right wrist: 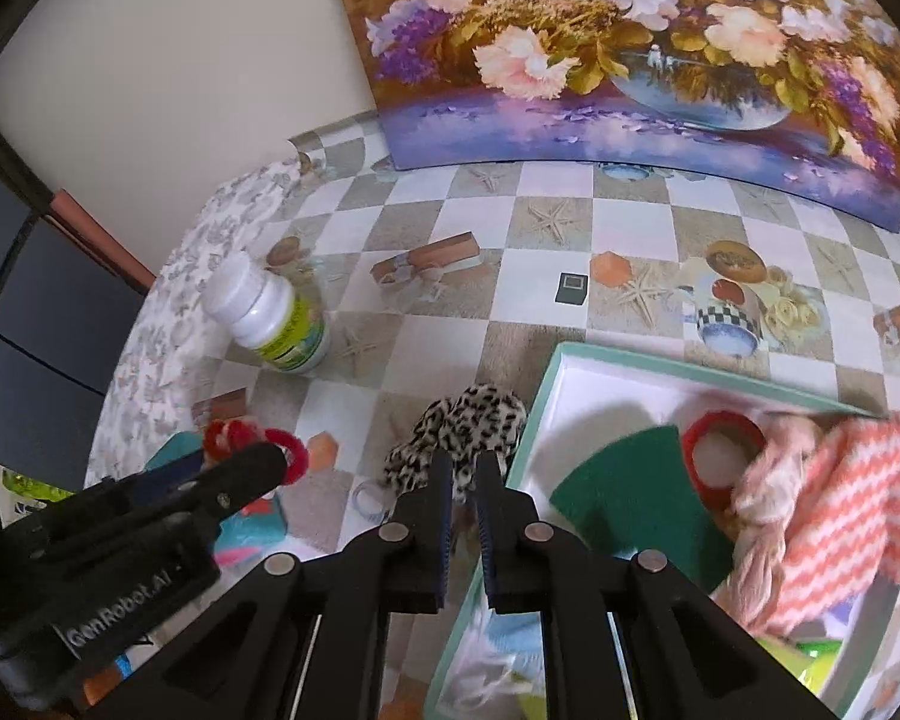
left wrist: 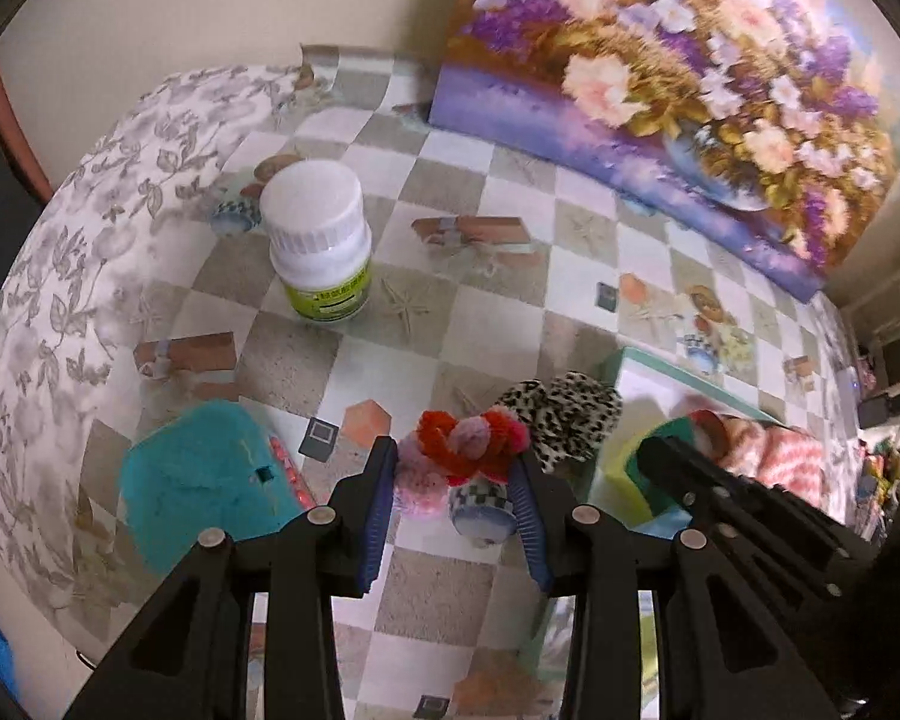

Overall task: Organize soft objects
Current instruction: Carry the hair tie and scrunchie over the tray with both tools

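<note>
Checkered tabletop [right wrist: 546, 228] carried a white plastic bottle [left wrist: 321, 240] and a flower painting [right wrist: 630, 48]. Left tongs [left wrist: 456, 480] clamped a fuzzy red-and-pink scrunchie bundle [left wrist: 468, 444]. Right tongs [right wrist: 463, 480] were clenched on a leopard-print fabric scrunchie [right wrist: 468, 426], just beside the mint-rimmed white box [right wrist: 546, 396].

"GenRobot.AI" on left tool [right wrist: 243, 468], bottle [left wrist: 321, 240] label unreadable
</note>
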### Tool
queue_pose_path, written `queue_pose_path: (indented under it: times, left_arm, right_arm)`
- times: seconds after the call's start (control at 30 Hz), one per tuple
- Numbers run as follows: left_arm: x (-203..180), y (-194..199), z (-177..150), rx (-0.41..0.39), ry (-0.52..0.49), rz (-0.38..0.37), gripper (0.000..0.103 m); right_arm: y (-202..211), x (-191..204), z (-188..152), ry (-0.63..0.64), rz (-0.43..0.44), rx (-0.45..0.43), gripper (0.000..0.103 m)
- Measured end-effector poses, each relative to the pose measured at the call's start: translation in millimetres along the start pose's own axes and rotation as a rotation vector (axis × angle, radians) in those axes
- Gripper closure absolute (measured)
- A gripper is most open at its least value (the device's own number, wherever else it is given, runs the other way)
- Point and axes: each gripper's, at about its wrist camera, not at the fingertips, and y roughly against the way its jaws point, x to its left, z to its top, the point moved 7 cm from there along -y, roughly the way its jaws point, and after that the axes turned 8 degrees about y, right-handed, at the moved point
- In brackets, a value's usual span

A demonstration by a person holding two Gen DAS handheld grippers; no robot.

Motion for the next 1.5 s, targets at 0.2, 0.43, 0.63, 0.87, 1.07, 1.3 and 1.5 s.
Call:
queue_pose_path:
  times: [0.2, 0.43, 0.63, 0.87, 1.07, 1.3, 1.5]
  left_arm:
    - [3.0, -1.2, 20.1, -0.035, 0.053, 0.004, 0.064]
    - [9.6, -7.8, 28.8, -0.039, 0.076, 0.012, 0.064]
    - [12.9, -11.9, 29.5, -0.02, 0.091, -0.014, 0.064]
    - [12.3, -10.6, 27.2, -0.005, 0.105, -0.051, 0.064]
    - [6.8, 10.0, 25.0, -0.038, 0.092, -0.086, 0.064]
    - [-14.0, 35.5, 1.2, -0.066, 0.031, -0.128, 0.064]
    - [-51.3, 40.0, -32.2, -0.044, -0.086, -0.152, 0.064]
  right_arm:
    - [-20.6, 1.1, 13.9, 0.033, -0.044, 0.037, 0.066]
    - [-48.7, 2.2, 9.0, 0.072, -0.081, 0.1, 0.065]
    - [-66.3, 6.1, 4.0, 0.109, -0.112, 0.133, 0.079]
    - [-63.0, 10.5, -1.0, 0.105, -0.083, 0.13, 0.094]
    - [-20.4, 12.4, -2.6, 0.082, -0.055, 0.046, 0.095]
    - [36.0, -3.9, -22.6, 0.028, -0.061, -0.024, 0.095]
    - [66.6, -36.2, -55.4, -0.054, -0.117, -0.014, 0.094]
